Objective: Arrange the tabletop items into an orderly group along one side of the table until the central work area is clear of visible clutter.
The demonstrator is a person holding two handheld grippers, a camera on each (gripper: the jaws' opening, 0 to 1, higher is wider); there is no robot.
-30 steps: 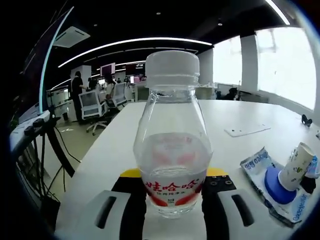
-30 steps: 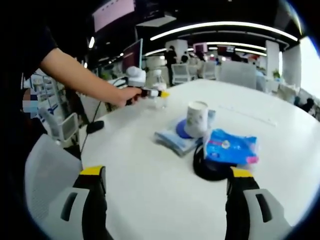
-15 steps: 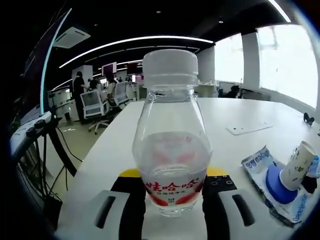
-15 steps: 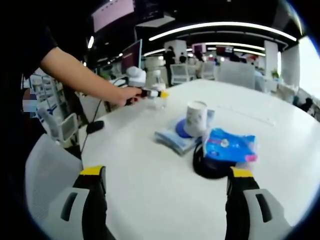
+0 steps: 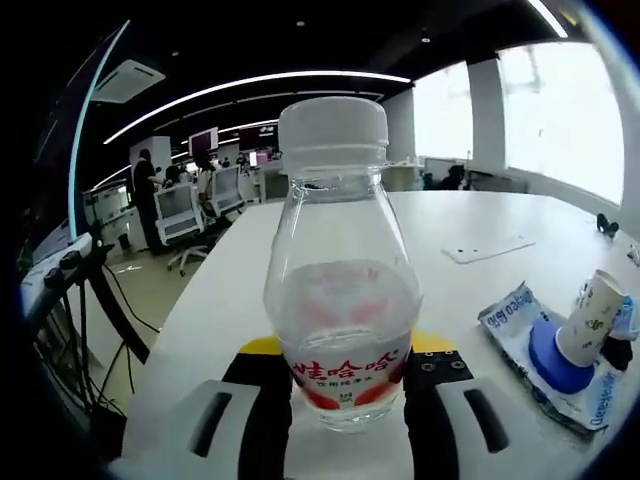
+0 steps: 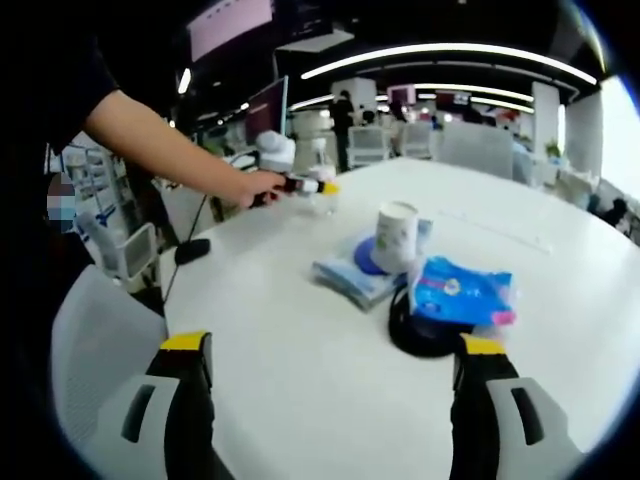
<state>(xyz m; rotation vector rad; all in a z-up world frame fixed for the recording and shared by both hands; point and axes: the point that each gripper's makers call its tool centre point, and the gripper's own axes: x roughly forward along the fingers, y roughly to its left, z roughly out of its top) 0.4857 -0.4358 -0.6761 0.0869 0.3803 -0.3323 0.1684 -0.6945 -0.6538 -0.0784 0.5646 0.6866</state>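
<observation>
The white counter carried everything, and its middle held a small cluster. Largest in that cluster was a flat pale-blue packet, limp by the look of it, likely to sag if lifted by one edge; a grip across its thicker folded side would probably serve best. On it sat a blue disc with a paper cup standing on top. The cup looked light and easy to crush, so a gentle squeeze low on its wall seemed wise. Just beside it, a bright blue wipes pack lay across a black round thing; the pack seemed soft and slippery, best taken across its width.

Near the counter's edge stood the clear plastic bottle, capped and seemingly almost empty, so probably light and tippy, its wall thin enough to dent. The left gripper held it low, at the label band, with the jaws close on either side.

The right gripper hung wide apart over bare counter, holding nothing, well apart from the cluster.
</observation>
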